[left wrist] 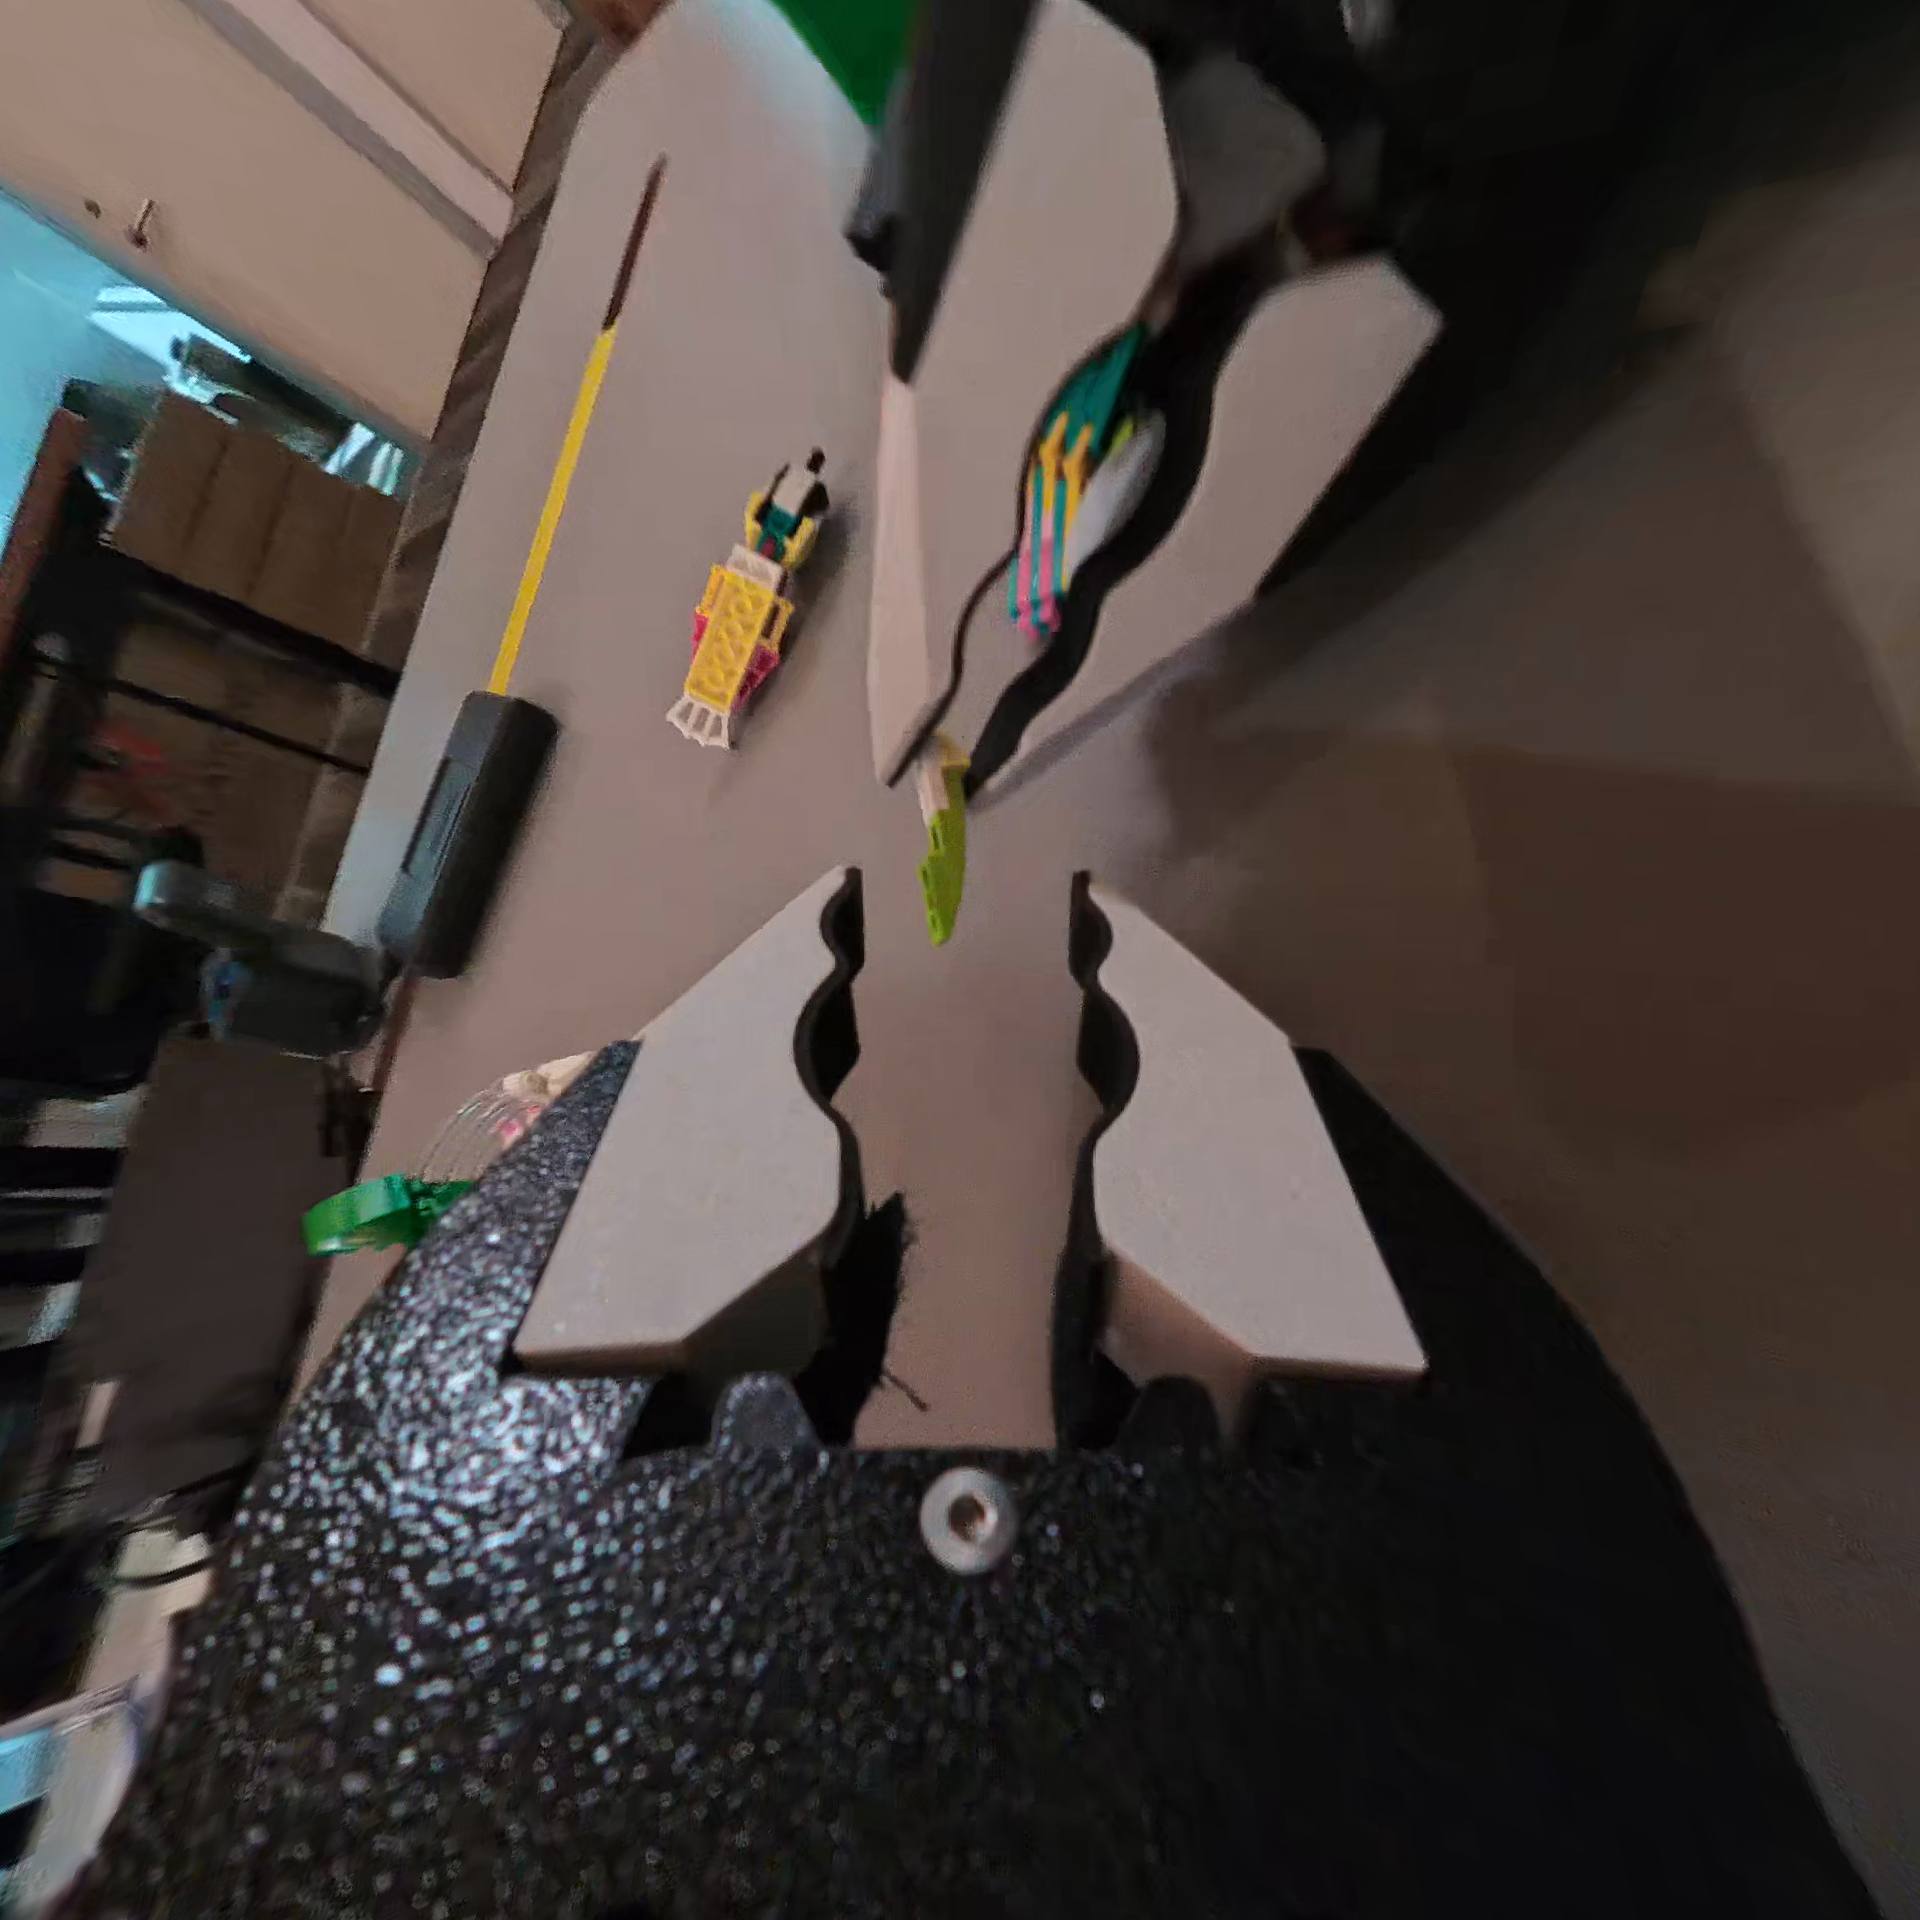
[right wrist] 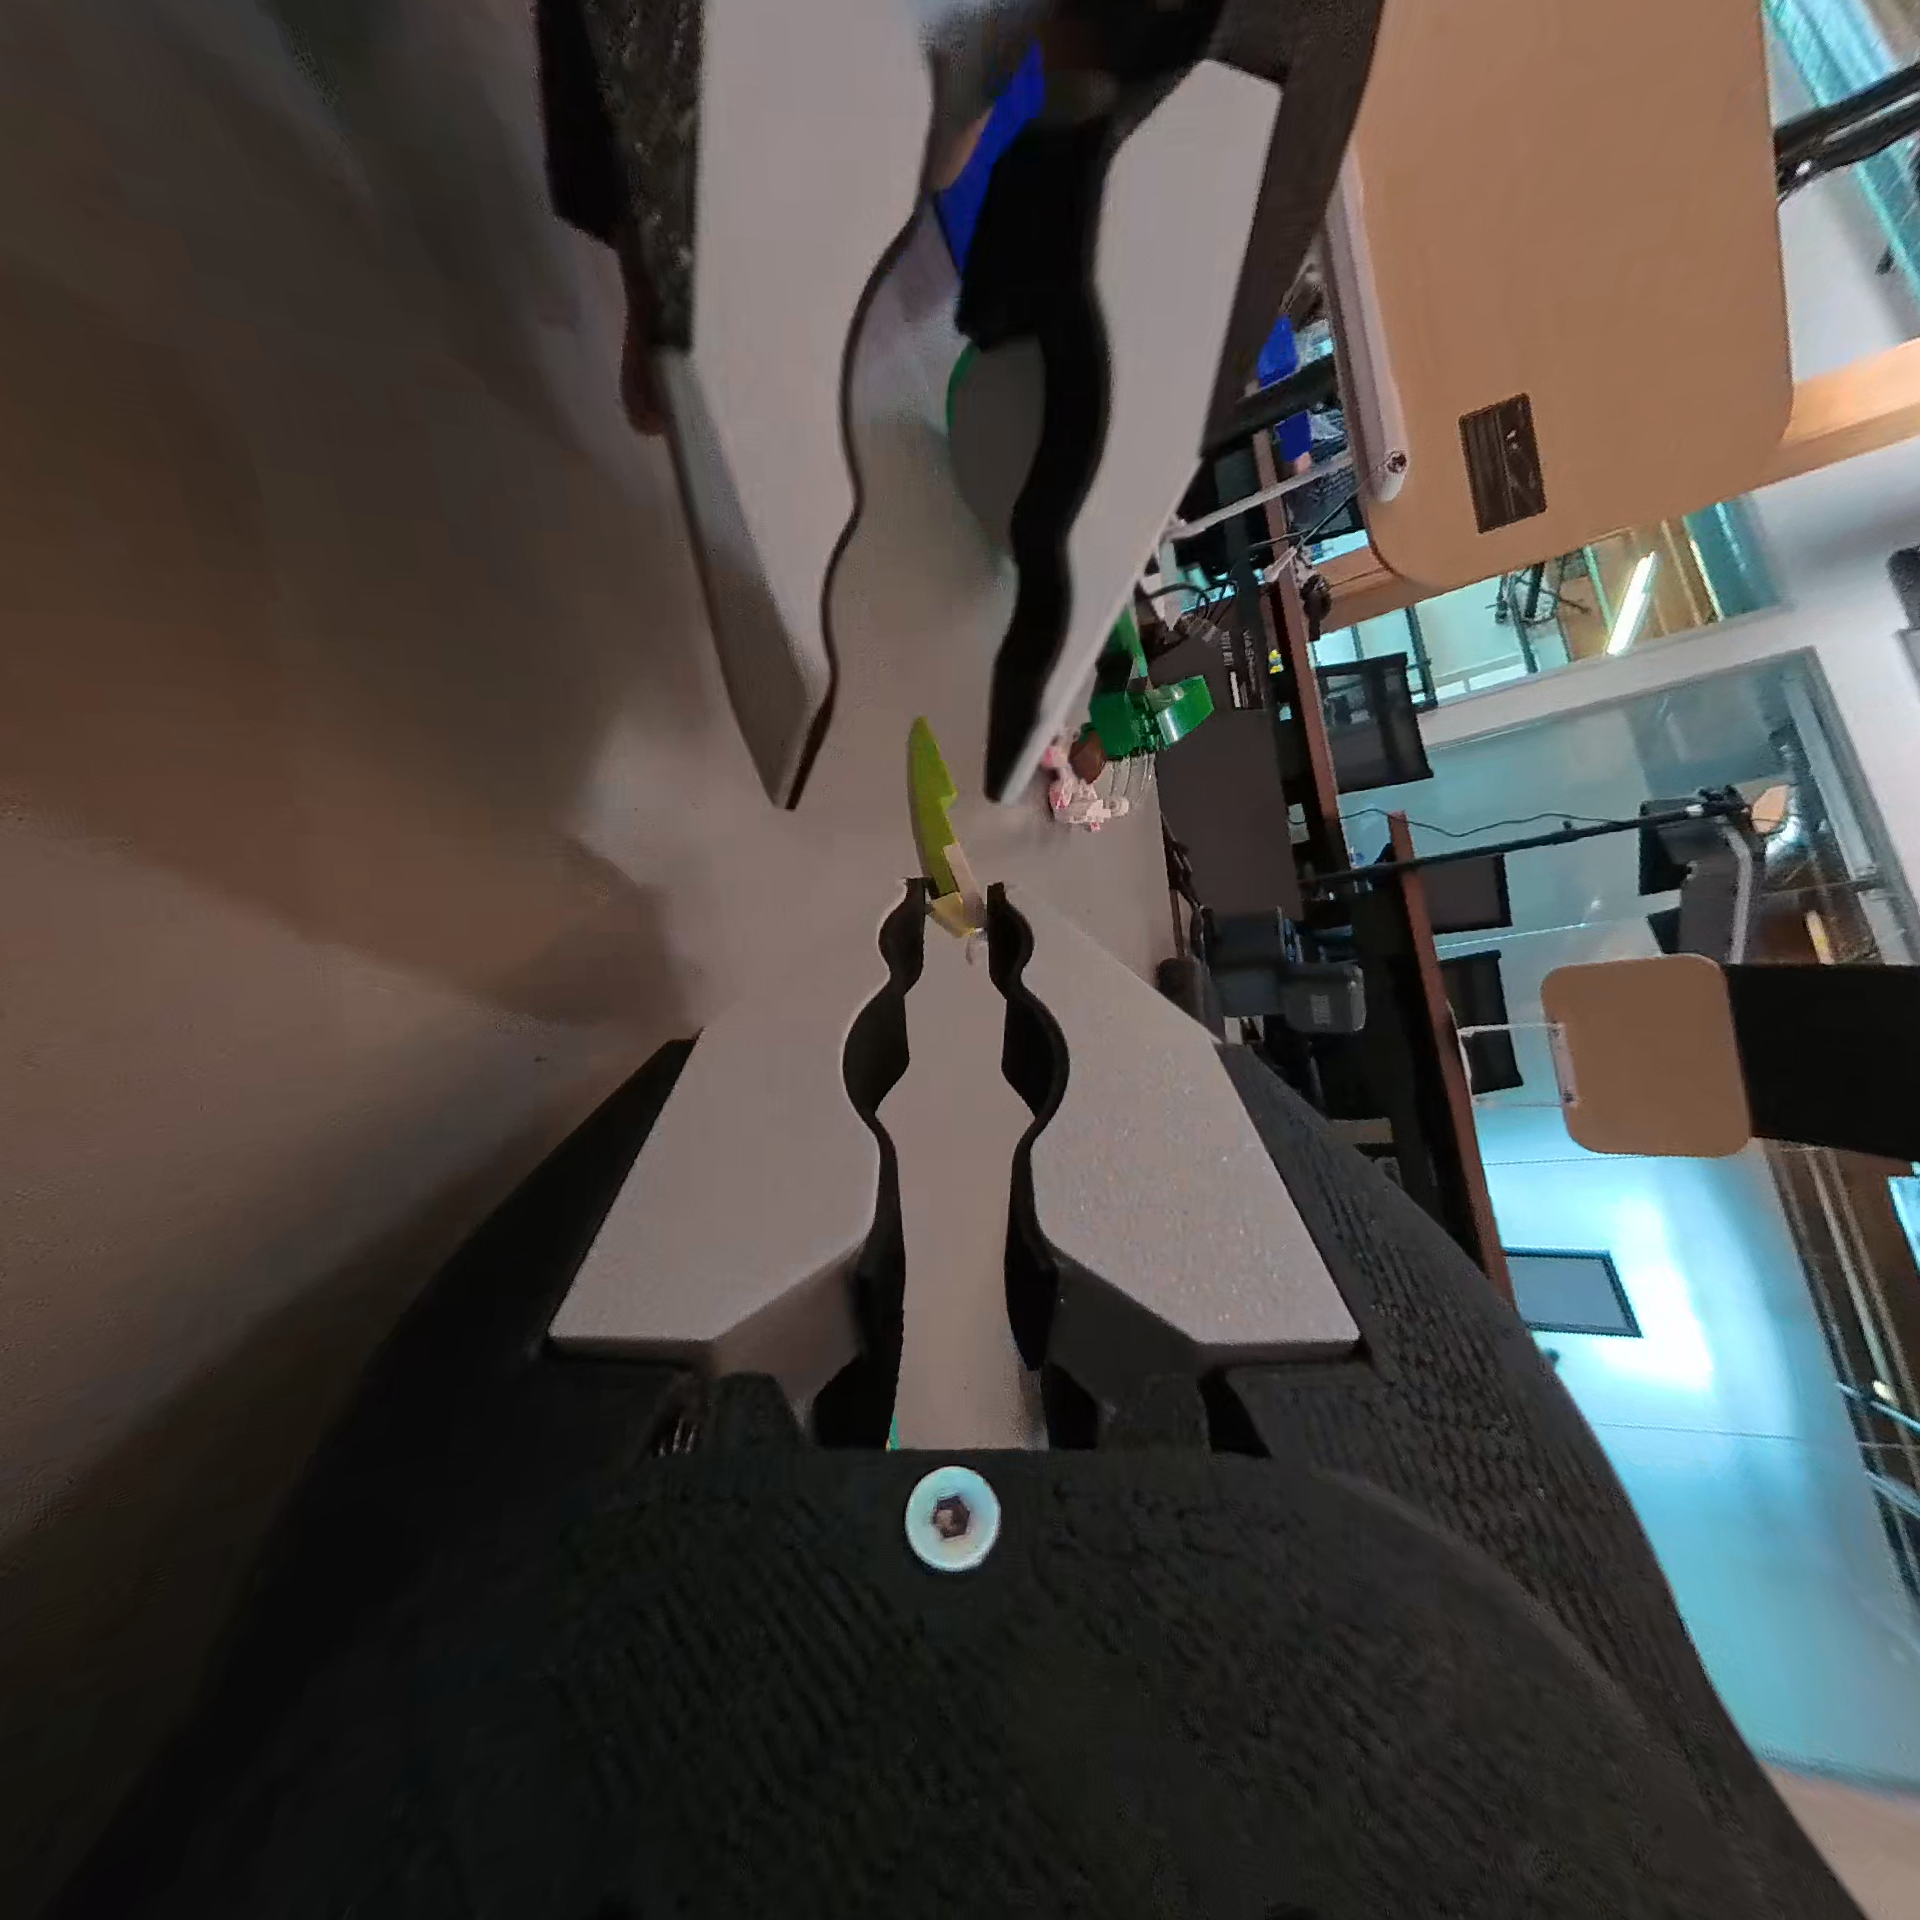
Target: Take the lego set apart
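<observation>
My right gripper (right wrist: 956,896) is shut on the pale end of a lime green curved lego piece (right wrist: 928,795), which sticks out forward from its tips. In the left wrist view the right gripper (left wrist: 935,774) comes in from above with the lime piece (left wrist: 945,873) hanging toward me. My left gripper (left wrist: 966,888) is open, and the lime piece's tip lies just between its fingertips without touching them. It also shows in the right wrist view (right wrist: 899,798), open. A yellow, pink and white lego build (left wrist: 743,623) lies on the grey table (left wrist: 727,260). Another teal, yellow and pink part (left wrist: 1060,509) shows through the right gripper's fingers.
A yellow rod (left wrist: 556,499) and a black box (left wrist: 468,831) lie near the table's left edge. A green lego piece (left wrist: 374,1216) and a clear dome (left wrist: 488,1122) sit by that edge; the green piece (right wrist: 1148,717) and small pink-white bits (right wrist: 1081,800) also show in the right wrist view.
</observation>
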Demonstrator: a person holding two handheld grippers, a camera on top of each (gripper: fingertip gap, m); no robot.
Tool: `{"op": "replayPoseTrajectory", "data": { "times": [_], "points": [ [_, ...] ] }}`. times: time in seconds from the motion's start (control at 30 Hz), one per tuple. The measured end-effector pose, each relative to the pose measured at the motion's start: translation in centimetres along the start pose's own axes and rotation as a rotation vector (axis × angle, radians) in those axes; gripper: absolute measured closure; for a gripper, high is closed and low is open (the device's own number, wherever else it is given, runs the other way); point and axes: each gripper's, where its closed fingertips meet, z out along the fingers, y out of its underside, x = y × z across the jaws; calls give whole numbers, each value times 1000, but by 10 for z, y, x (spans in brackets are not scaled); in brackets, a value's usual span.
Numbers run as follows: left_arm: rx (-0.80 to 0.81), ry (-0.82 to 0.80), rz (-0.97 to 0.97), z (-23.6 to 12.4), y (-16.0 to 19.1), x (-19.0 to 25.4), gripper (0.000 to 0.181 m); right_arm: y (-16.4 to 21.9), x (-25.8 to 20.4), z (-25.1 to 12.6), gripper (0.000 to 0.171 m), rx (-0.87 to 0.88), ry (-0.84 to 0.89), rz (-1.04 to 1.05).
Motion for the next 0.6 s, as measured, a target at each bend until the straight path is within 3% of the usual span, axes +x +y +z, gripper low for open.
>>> {"op": "replayPoseTrajectory", "data": {
  "times": [0.17,0.6],
  "points": [
    [-91,-150,208,13,6,-5,172,2,-3,0,161,-3,-27,27],
    [-120,-27,414,22,7,24,177,9,-40,-21,167,1,-328,-26]
  ]
}}
